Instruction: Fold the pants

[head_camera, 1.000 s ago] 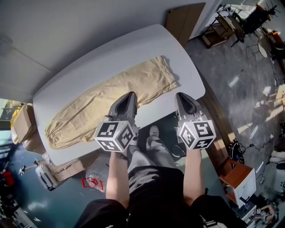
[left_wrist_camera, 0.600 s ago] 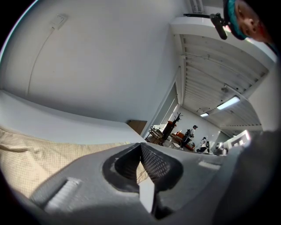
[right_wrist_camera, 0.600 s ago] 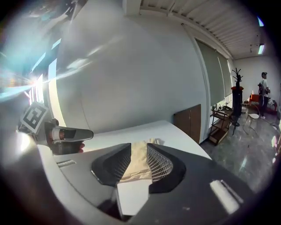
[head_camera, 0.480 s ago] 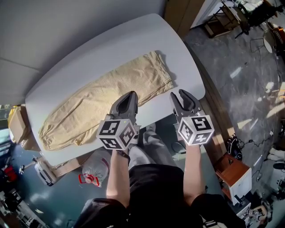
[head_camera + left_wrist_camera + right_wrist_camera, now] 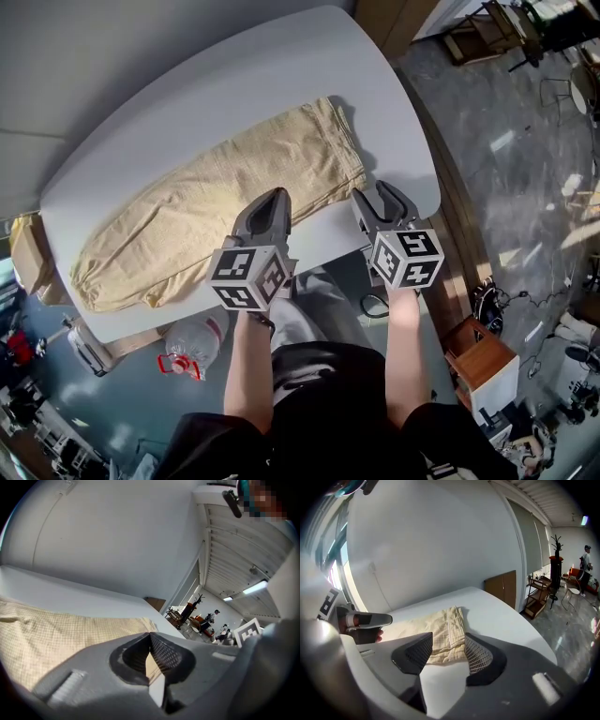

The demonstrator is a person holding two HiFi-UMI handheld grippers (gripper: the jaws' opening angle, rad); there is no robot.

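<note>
Beige pants (image 5: pixel 216 202) lie flat on the white counter (image 5: pixel 281 75), diagonal from lower left to upper centre of the head view. Left gripper (image 5: pixel 274 197) is over their near edge, fingers closed and empty. Right gripper (image 5: pixel 376 191) is beside their right end; its fingers, just opening, stand wide with nothing between.

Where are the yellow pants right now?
In the head view, the pants lie spread flat across the middle of the white table, just in front of the left claw and the right claw.
</note>
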